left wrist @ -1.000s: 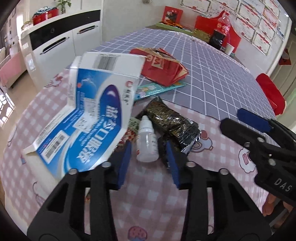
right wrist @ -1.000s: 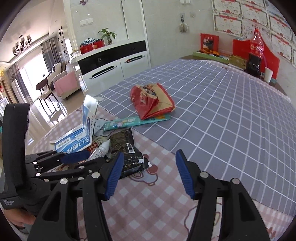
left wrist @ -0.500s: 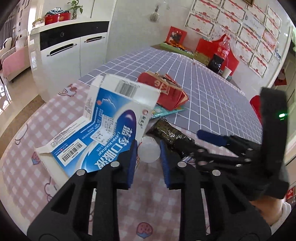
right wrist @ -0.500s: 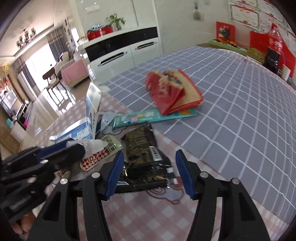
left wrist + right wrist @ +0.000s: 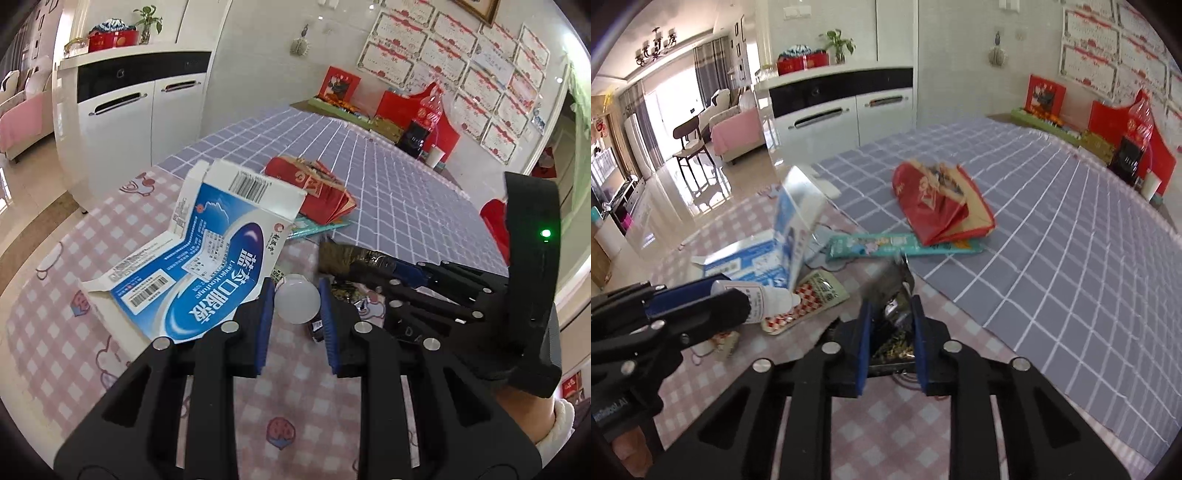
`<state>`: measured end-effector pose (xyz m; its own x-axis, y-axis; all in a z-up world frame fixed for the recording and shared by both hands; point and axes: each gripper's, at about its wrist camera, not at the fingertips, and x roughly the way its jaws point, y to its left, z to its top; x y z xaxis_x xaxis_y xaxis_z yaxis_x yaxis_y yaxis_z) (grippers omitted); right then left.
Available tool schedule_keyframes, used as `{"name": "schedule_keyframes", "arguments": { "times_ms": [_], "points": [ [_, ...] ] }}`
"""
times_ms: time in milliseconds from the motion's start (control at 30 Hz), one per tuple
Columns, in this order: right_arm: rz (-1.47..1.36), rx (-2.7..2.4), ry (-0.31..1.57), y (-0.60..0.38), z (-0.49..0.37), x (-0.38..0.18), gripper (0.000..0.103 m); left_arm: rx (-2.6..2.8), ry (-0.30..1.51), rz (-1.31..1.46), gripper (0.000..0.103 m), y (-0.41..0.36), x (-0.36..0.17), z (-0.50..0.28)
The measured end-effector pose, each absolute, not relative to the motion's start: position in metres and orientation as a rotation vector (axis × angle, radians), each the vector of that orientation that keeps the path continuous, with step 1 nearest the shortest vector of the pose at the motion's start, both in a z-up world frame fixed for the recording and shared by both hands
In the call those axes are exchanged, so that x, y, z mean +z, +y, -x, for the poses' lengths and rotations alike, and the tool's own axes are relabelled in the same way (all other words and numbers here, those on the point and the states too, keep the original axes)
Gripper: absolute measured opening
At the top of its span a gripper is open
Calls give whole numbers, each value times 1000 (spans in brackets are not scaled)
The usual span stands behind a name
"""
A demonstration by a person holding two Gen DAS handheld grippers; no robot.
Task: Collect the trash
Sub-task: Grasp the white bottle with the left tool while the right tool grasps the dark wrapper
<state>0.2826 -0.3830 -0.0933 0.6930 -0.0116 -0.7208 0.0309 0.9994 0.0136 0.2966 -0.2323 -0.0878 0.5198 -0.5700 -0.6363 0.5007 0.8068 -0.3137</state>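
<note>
My left gripper (image 5: 296, 303) is shut on a small white dropper bottle (image 5: 297, 304) and holds it just above the pink checked table; the bottle also shows in the right wrist view (image 5: 764, 301). My right gripper (image 5: 891, 320) is shut on a crumpled black snack wrapper (image 5: 893, 295), whose end shows in the left wrist view (image 5: 351, 254). An opened blue-and-white carton (image 5: 207, 254) lies left of the bottle. A red paper packet (image 5: 938, 203), a teal flat packet (image 5: 886, 245) and a small red-checked sachet (image 5: 805, 301) lie beyond.
A purple grid cloth (image 5: 1071, 221) covers the far part of the table. At its far end stand a cola bottle (image 5: 430, 110), a paper cup (image 5: 436, 157) and red boxes. A white cabinet (image 5: 110, 107) stands beyond the table's left edge.
My left gripper closed on the dropper bottle and lifted it. My right gripper moved down onto the black wrapper and shut on it.
</note>
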Motion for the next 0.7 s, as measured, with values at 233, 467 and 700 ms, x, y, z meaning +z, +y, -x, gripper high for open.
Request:
{"name": "schedule_keyframes", "arguments": {
  "times_ms": [233,467,700],
  "points": [
    [5,5,727,-352,-254,-58,11,-635,737,145,24,-194,-67,-278],
    [44,104,674,-287,-242,-35,11,-588,680,189,24,-138,-50,-258],
    [67,240,649,-202,-246,-25,11,-454,636,205,24,-53,-42,-244]
  ]
}}
